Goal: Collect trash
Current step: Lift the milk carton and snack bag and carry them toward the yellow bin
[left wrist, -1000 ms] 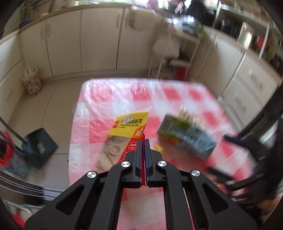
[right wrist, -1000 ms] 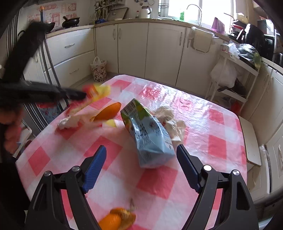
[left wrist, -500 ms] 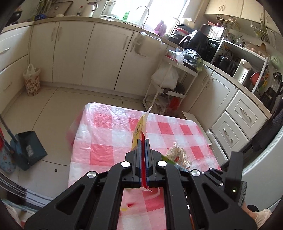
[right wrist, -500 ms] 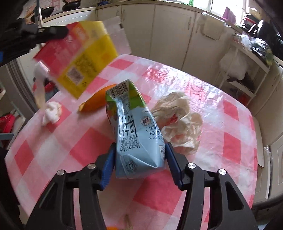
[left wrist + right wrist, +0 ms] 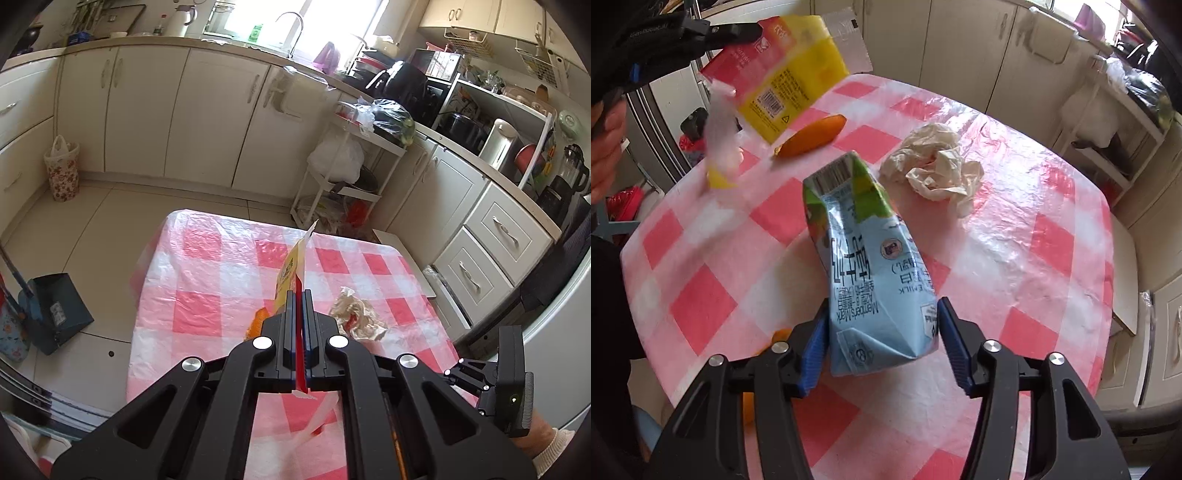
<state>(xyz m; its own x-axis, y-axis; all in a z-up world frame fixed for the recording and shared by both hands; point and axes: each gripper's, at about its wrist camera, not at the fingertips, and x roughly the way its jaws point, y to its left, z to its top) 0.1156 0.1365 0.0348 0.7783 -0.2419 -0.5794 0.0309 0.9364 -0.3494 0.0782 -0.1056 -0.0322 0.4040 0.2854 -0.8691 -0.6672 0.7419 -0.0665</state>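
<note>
A crumpled light-blue milk carton (image 5: pixel 879 280) lies lengthwise between the blue pads of my right gripper (image 5: pixel 882 339). Its jaws are opening, but both pads still touch the carton's sides. My left gripper (image 5: pixel 299 295) is shut on a flat yellow-and-red package (image 5: pixel 293 266), seen edge-on and held up above the table. In the right wrist view that package (image 5: pixel 783 74) hangs at the upper left from the left gripper (image 5: pixel 757 31), a blurred clear strip dangling below it.
On the pink-and-white checked tablecloth (image 5: pixel 1015 240) lie a crumpled paper wad (image 5: pixel 934 162), an orange peel (image 5: pixel 812 136) and another peel (image 5: pixel 779 336) by my left finger. A person's hand (image 5: pixel 605 147) is at the left. A blue dustpan (image 5: pixel 55 310) stands on the floor.
The left gripper lifted the package off the table and now holds it up edge-on. The right gripper came down around the carton, closed on it, and now stands slightly wider.
</note>
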